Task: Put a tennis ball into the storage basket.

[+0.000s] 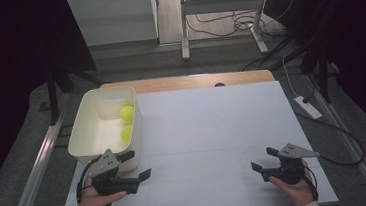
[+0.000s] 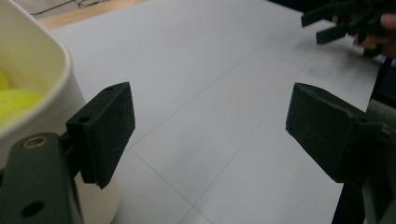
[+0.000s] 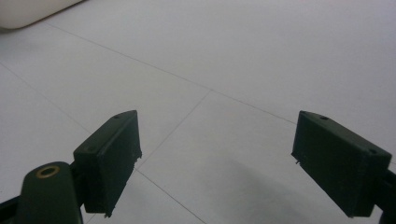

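A cream plastic bin (image 1: pixel 88 125) stands at the table's left side with two yellow-green balls (image 1: pixel 127 114) inside it, against its right wall. My left gripper (image 1: pixel 137 165) is held low at the bin's near right corner, pointing right, jaws apart with nothing between them. In the left gripper view the bin's wall (image 2: pixel 56 79) is right beside the left jaw and a ball (image 2: pixel 16 100) peeks over the rim. My right gripper (image 1: pixel 264 159) rests near the front right of the table, pointing left, open and empty. The right gripper view has a corner of the bin (image 3: pixel 28 11) far off.
The white board (image 1: pixel 213 130) covers the wooden table (image 1: pixel 189 81), whose far strip is bare. A cable (image 1: pixel 342 144) trails off the right edge. A power strip (image 1: pixel 308 107) lies on the floor at the right. A metal table frame (image 1: pixel 221 19) stands behind.
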